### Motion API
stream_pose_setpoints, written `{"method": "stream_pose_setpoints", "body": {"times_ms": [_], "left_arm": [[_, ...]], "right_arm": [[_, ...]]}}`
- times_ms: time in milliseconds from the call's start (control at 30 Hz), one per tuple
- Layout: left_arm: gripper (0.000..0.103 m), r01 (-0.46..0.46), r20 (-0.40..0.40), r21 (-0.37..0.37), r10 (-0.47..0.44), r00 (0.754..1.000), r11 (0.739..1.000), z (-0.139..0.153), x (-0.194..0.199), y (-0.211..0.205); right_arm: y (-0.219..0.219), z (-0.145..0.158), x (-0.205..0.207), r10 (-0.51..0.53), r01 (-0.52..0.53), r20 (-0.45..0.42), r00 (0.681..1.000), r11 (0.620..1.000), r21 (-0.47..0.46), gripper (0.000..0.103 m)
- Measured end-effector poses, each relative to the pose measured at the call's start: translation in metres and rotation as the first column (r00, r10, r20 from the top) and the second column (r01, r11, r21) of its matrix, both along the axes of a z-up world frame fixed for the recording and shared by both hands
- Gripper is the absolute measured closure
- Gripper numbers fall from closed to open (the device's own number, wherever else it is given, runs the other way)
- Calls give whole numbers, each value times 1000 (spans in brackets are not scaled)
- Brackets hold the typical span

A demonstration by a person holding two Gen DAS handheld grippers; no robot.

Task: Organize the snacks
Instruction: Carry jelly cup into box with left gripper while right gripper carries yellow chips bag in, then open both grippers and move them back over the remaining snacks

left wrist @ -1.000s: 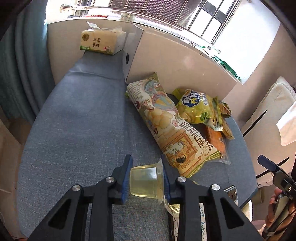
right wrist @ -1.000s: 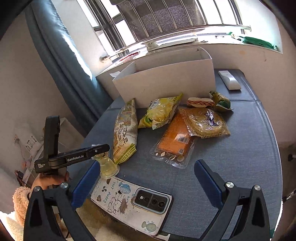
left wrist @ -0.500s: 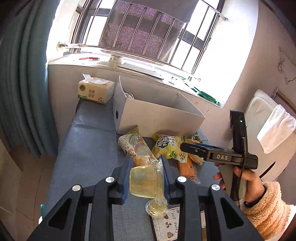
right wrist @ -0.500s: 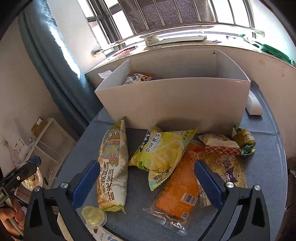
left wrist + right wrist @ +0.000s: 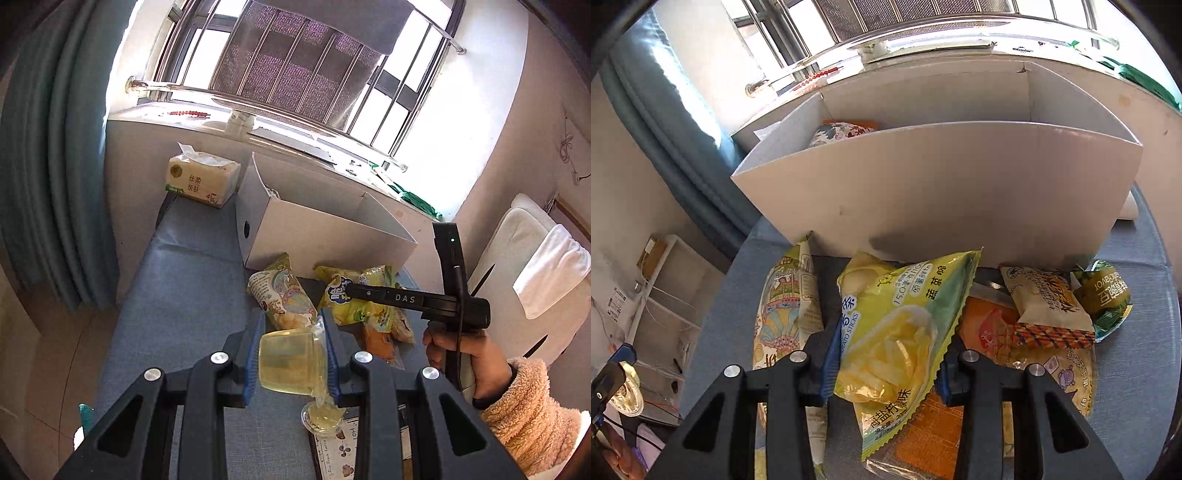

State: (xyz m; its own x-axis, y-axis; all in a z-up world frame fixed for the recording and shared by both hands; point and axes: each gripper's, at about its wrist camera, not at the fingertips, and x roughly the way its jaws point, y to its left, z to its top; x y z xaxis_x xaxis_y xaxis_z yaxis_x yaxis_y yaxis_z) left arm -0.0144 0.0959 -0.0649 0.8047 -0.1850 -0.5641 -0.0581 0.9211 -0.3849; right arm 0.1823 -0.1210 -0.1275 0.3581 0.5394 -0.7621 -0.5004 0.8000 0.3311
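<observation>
The left gripper is clamping a clear yellowish jelly cup lying sideways above the blue table, while the right gripper's jaws, just narrowed, are pinching a yellow-green potato-stick bag pointing lengthwise toward the white cardboard box.

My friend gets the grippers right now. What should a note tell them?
Left gripper: shut on a jelly cup, held above the table.
Right gripper: jaws just closed in on the yellow potato-stick bag; it sits pinched between the pads.
Done: one patterned packet is in the white box.
Left: both held snacks, a second jelly cup, the long bag, the orange pack and the small packets in front of the box.
</observation>
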Motion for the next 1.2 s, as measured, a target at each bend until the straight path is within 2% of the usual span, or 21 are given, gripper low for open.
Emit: {"method": "stream_pose_setpoints", "body": {"times_ms": [200,300,400,567,767,800,833,867,900,1000,1100,1200], "left_arm": [[71,41,53,17,-42,998,999,19,25,-2],[71,77,95,45,-81,992,996,39,55,-8],[71,119,117,65,-126,985,991,57,102,-14],[71,153,101,103,-164,981,983,74,192,-25],[70,110,48,162,-119,992,981,67,267,-34],[68,96,31,173,-103,994,980,64,275,-34],[46,84,2,177,-85,996,981,61,283,-33],[7,75,-24,172,-72,997,982,58,287,-30],[1,57,-21,164,-54,998,985,56,287,-26],[0,66,-28,142,-63,998,988,54,278,-20],[0,56,-13,185,-55,998,981,59,264,-19],[0,59,12,178,-62,998,982,70,248,-16]], "right_arm": [[-42,68,-18,-20,5,130,991,993,116,61],[-58,96,-4,-72,41,167,983,983,178,61],[-61,114,26,-120,80,177,977,973,216,61],[-52,118,92,-166,134,126,978,963,235,61],[-30,105,145,-159,138,111,981,975,174,59],[-29,102,152,-154,135,99,983,975,175,55],[-28,100,157,-151,135,80,985,975,175,48],[-27,98,161,-156,143,65,986,973,179,19],[-28,98,163,-158,145,58,986,972,187,0],[-36,103,156,-174,152,99,980,969,196,0],[-42,110,145,-167,142,137,976,974,177,0],[-47,123,128,-151,121,182,972,979,167,0]]}}
